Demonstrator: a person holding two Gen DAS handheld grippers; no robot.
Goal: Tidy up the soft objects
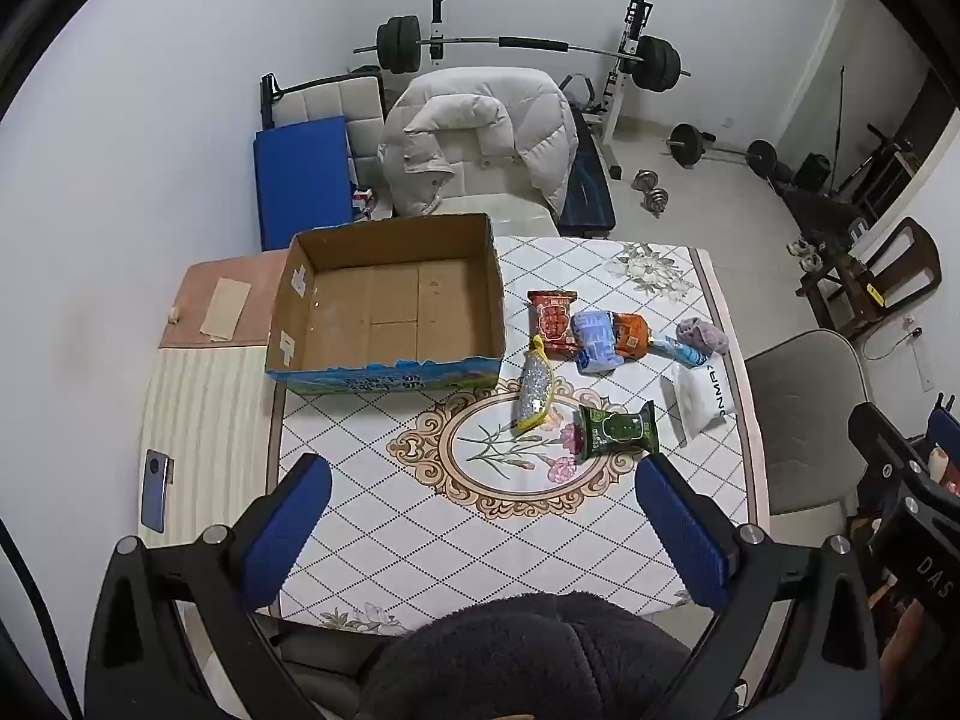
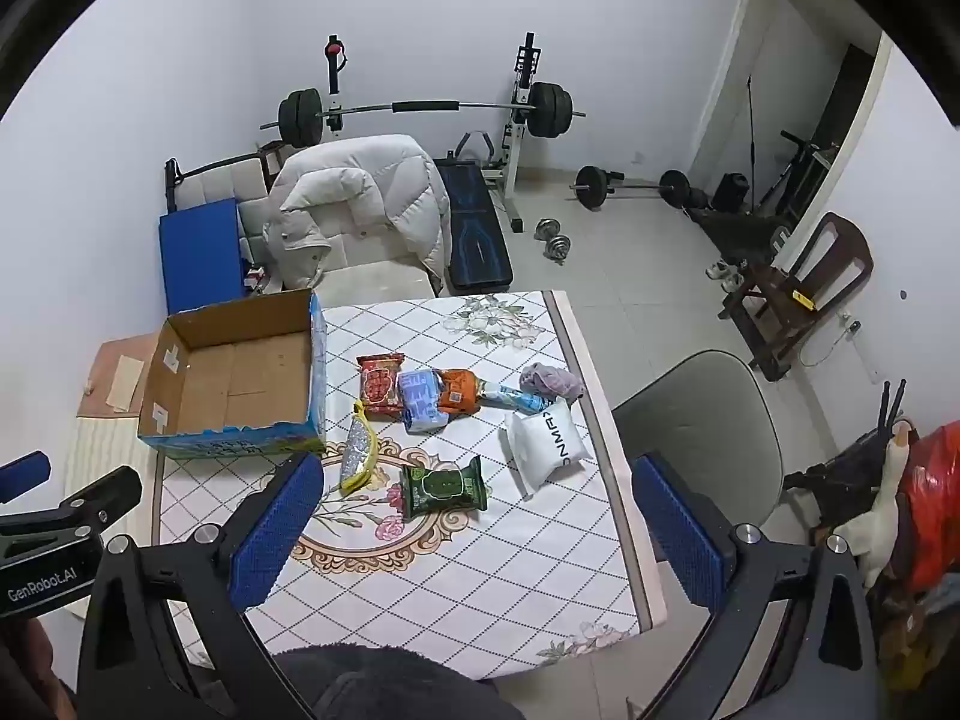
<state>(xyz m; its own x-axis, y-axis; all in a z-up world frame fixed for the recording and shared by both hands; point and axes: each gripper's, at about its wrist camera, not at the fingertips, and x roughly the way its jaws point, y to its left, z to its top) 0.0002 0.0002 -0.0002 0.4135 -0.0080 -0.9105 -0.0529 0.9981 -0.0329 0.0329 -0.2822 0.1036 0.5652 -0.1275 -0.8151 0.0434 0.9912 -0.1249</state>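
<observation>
Both tongs stand wide and hold nothing — the left tongs (image 1: 483, 516) and the right tongs (image 2: 474, 519) hover above the near edge of the counter (image 1: 420, 540). The cardboard box (image 1: 390, 306) sits open at the far left of the counter, its floor bare. The soft packets lie in a loose cluster to its right: a green packet (image 1: 618, 429) nearest, a silver-and-yellow pouch (image 1: 533, 387) just beside the box, a red packet (image 1: 553, 321), a blue packet (image 1: 594, 339) touching an orange one (image 1: 630, 333), a white pillow pack (image 1: 699, 399) and a purple cloth (image 1: 702, 336) farthest right. Judging from this, the green packet is the easiest first grasp — come down squarely over its middle, close gently, lift clear before swinging toward the box.
</observation>
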